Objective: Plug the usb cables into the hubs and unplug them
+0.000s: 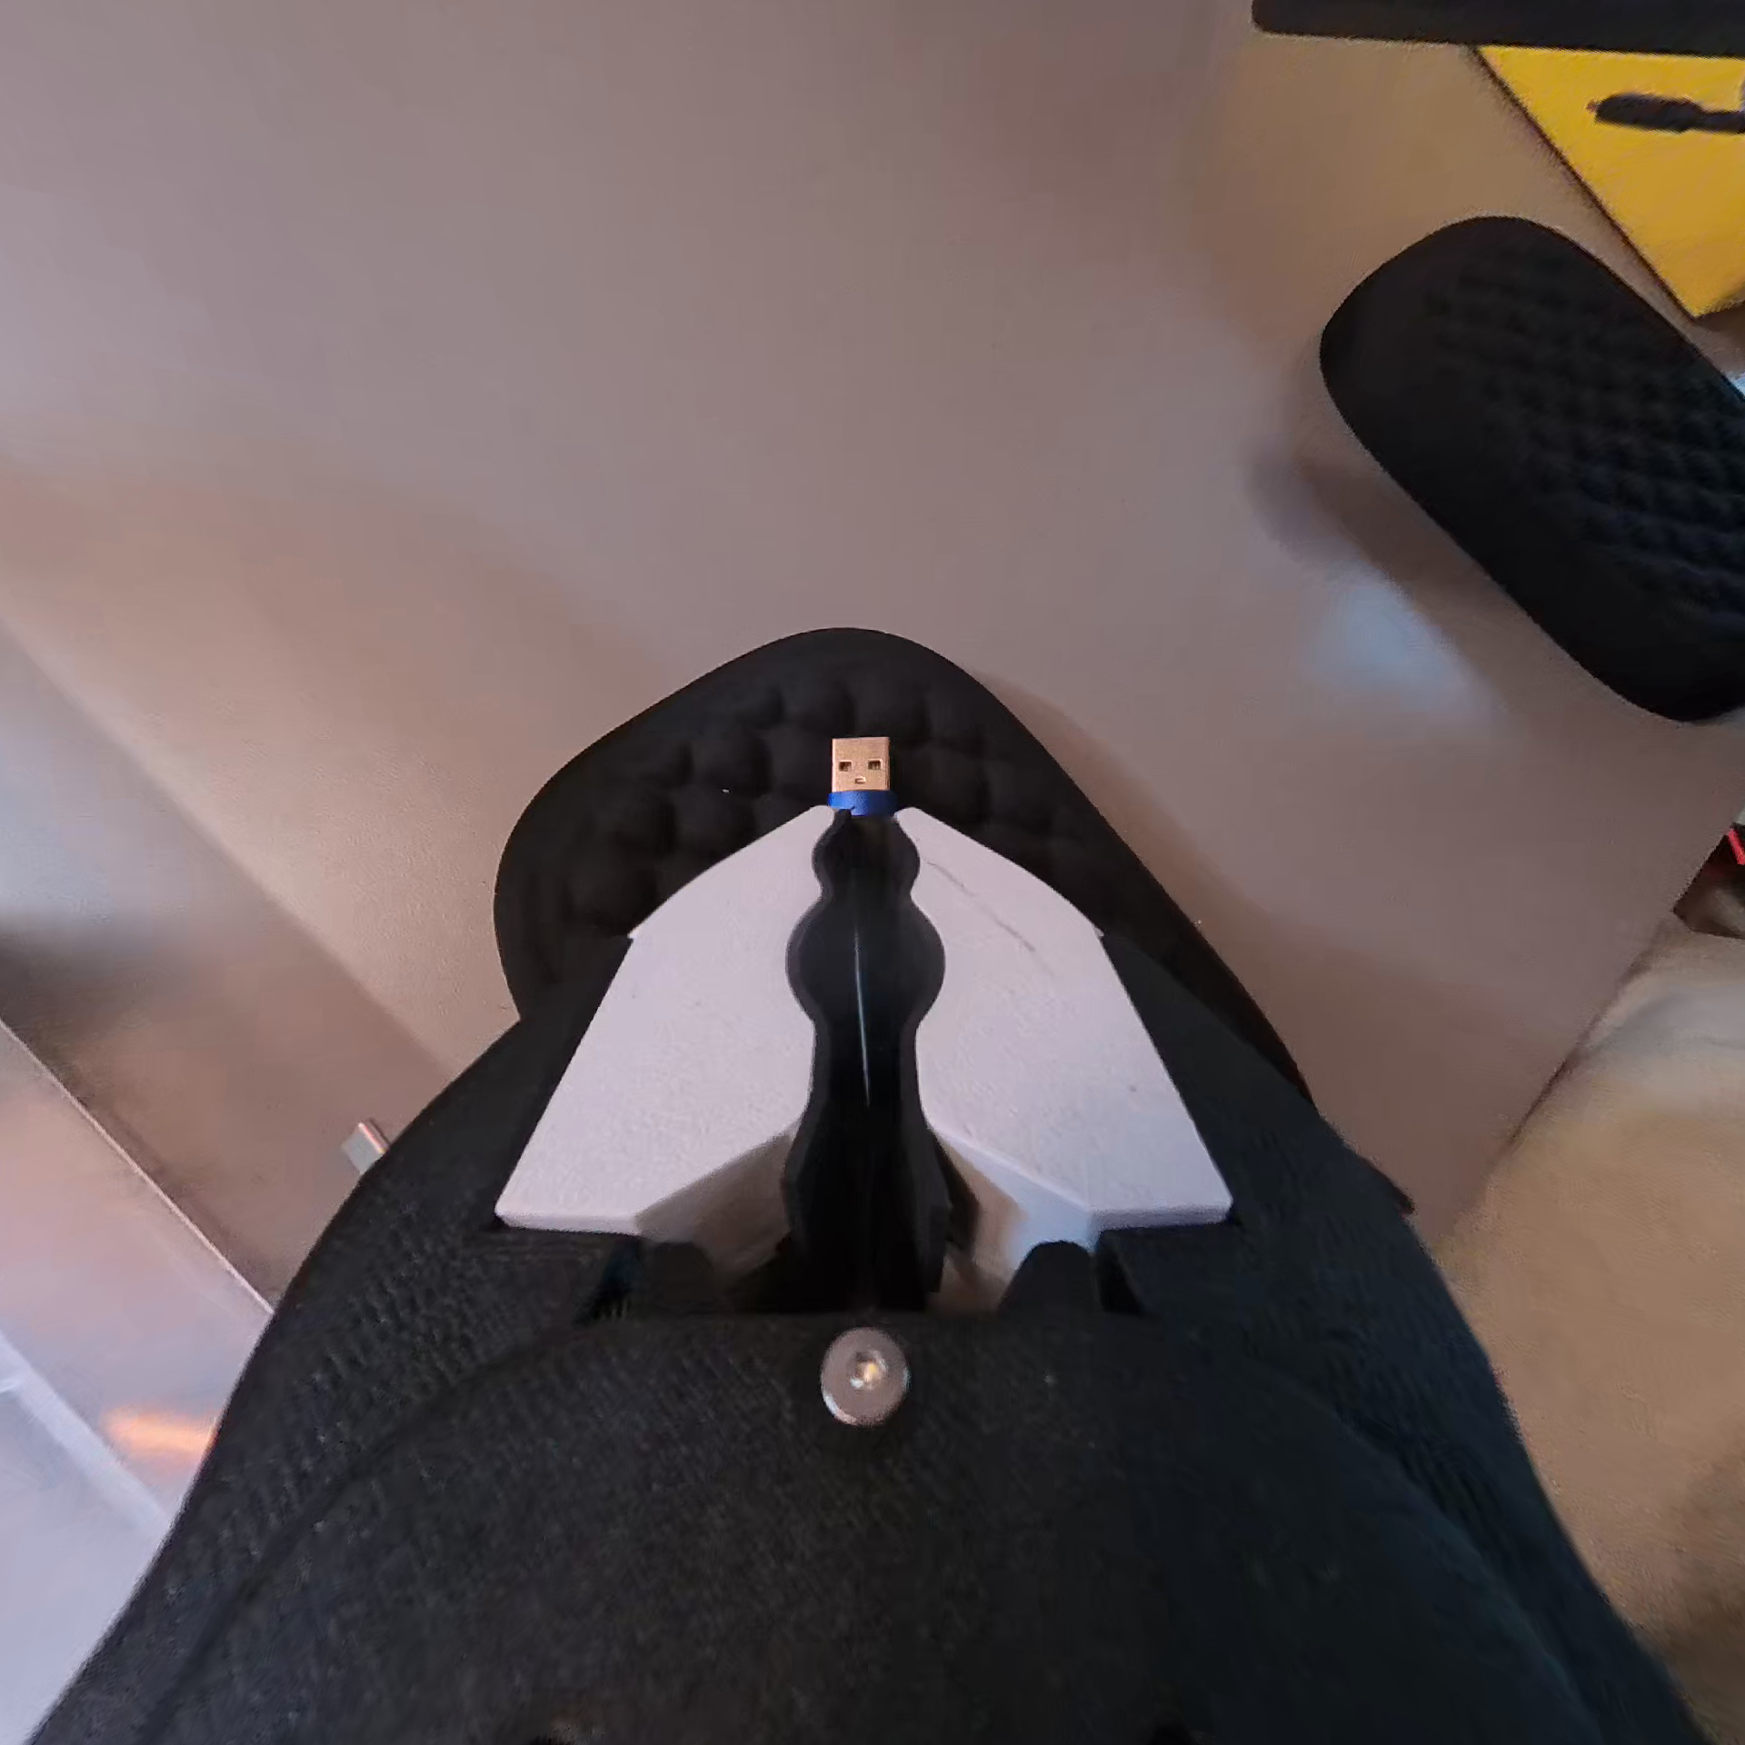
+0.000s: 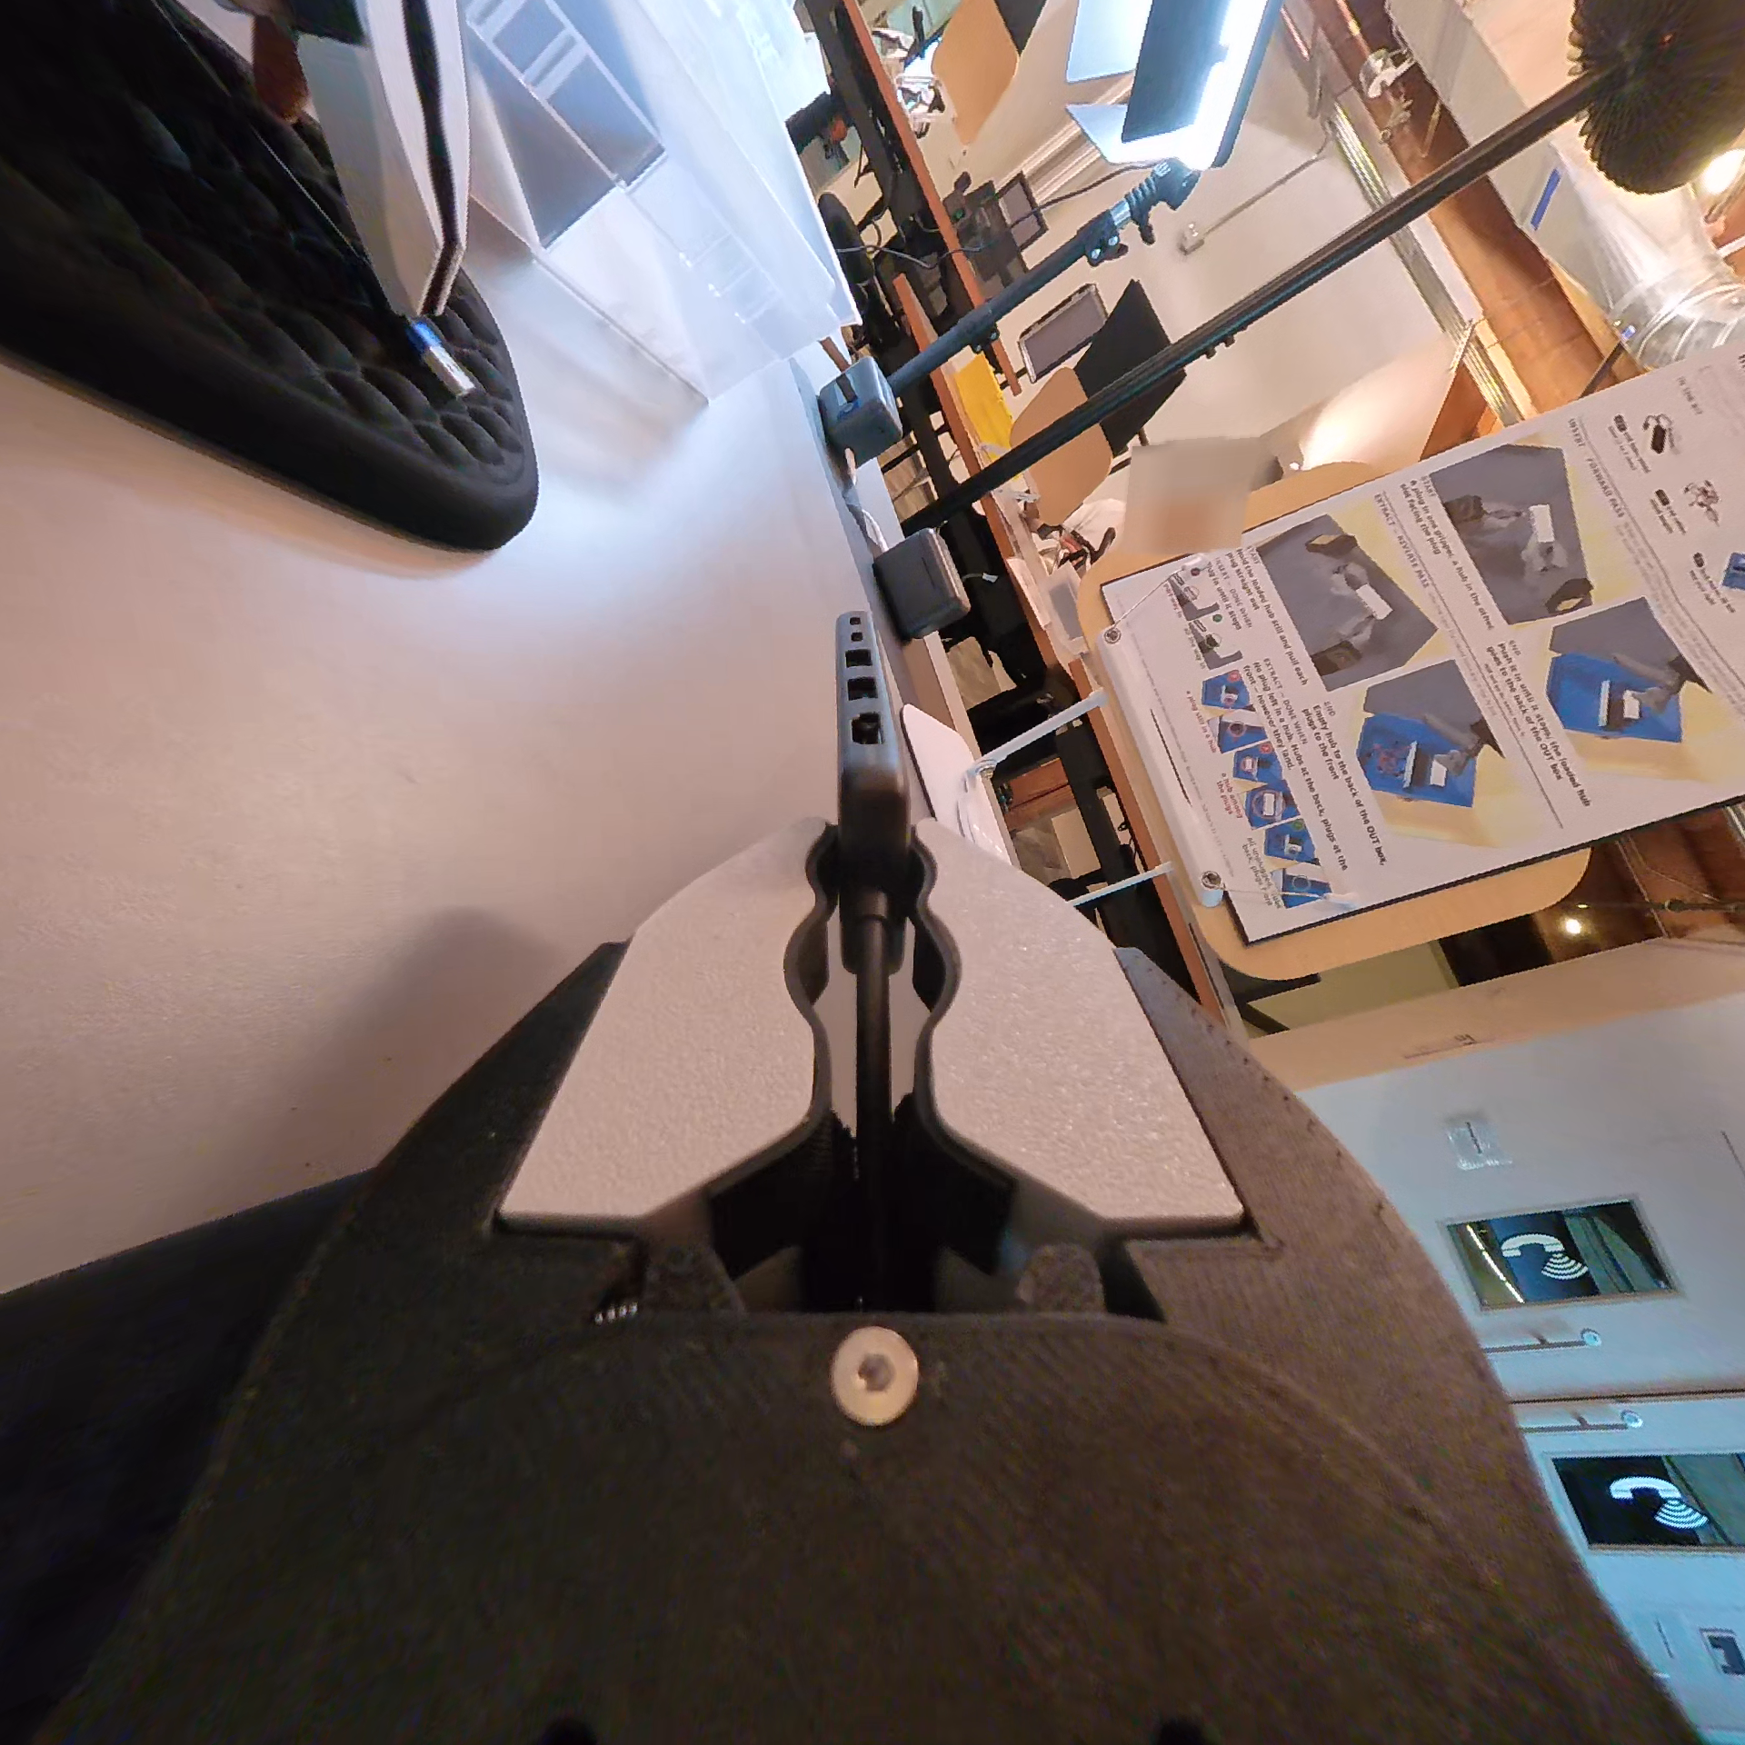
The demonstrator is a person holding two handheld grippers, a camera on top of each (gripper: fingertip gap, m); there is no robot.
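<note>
Two grips | left fingers (image 1: pixel 855 812) pinch USB plug (image 1: pixel 860 766), forward | right fingers (image 2: pixel 873 840) clamp hub (image 2: pixel 864 718), lengthwise forward

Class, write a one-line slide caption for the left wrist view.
Left gripper, jaws shut on a USB-A plug with a blue collar, above a black textured pad on the table.

A lab or workshop: long wooden workbenches (image 2: pixel 954 312) crowded with equipment, a studio light panel (image 2: pixel 1194 85) on a black stand, an illustrated instruction poster (image 2: pixel 1473 661), and exposed metal ducting (image 2: pixel 1662 293).
</note>
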